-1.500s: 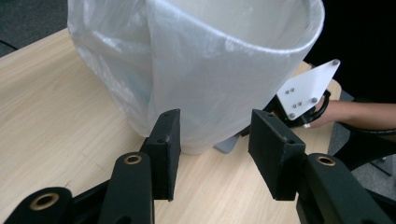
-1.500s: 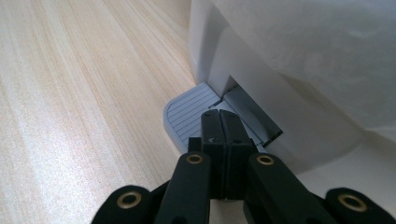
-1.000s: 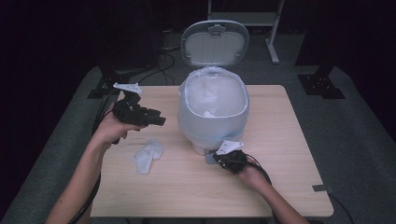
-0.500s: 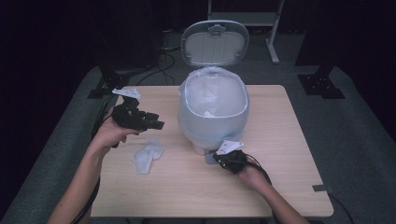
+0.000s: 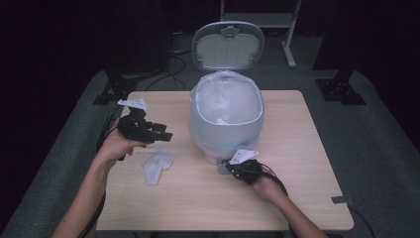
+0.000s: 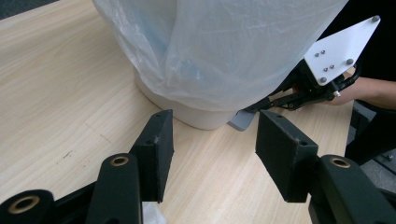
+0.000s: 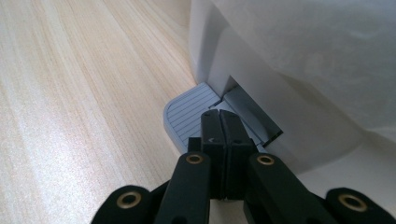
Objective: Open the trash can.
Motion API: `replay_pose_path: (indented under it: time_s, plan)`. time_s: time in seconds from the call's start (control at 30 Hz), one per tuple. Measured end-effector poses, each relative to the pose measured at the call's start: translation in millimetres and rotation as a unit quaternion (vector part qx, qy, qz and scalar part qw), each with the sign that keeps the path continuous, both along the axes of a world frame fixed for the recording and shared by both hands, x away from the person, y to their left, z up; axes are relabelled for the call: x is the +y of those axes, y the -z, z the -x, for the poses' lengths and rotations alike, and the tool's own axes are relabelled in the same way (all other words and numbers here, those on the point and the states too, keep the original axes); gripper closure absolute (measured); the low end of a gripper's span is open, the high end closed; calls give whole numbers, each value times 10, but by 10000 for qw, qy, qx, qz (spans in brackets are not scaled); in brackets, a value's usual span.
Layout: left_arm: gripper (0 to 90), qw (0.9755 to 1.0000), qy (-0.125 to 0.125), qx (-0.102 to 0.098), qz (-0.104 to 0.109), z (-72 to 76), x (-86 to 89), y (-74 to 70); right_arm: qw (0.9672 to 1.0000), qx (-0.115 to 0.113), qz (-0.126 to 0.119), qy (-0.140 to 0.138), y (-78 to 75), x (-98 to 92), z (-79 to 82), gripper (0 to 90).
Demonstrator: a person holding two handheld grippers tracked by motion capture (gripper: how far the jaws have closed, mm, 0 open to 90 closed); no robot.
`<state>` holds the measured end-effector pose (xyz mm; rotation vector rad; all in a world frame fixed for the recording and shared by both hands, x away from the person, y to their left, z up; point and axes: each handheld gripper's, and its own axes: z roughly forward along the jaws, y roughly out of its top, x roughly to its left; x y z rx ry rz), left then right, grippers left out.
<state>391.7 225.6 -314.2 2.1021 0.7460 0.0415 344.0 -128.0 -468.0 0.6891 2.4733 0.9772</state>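
A white pedal bin (image 5: pixel 225 134) lined with a clear plastic bag (image 6: pixel 224 46) stands mid-table, its lid (image 5: pixel 228 45) up. My right gripper (image 5: pixel 236 170) is shut, its tips (image 7: pixel 219 116) resting on the grey ribbed pedal (image 7: pixel 184 116) at the bin's foot. Held above the table left of the bin, my left gripper (image 5: pixel 164 135) is open (image 6: pixel 212 140) and holds nothing; it faces the bin's base. A crumpled white tissue (image 5: pixel 157 165) lies on the table below it. Another piece of white paper (image 5: pixel 221 120) lies inside the bag.
The wooden table (image 5: pixel 297 148) has bare room right of the bin and along the front edge. Cables (image 5: pixel 106 131) trail off the left edge. Dark stands (image 5: pixel 341 89) sit on the floor behind the table.
My left gripper has drifted slightly lower and toward the person. The right gripper stays on the pedal and the lid stays up.
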Motion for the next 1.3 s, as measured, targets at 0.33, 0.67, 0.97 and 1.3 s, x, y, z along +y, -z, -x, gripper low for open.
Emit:
replay_pose_path:
  time_s: [0.33,0.67,0.97,1.3]
  plan:
    - [447,10000,-36,-15,7,20,56,95,10000,-4,4,-1,-1,2,1,890]
    - [433,9999,-102,38,-38,26,121,244,10000,-6,3,10,0,3,3,891]
    - [418,9998,-176,38,-92,33,210,392,10000,-6,14,20,-2,8,7,890]
    - [408,9995,-255,96,-143,28,269,554,10000,-13,21,25,-2,9,9,890]
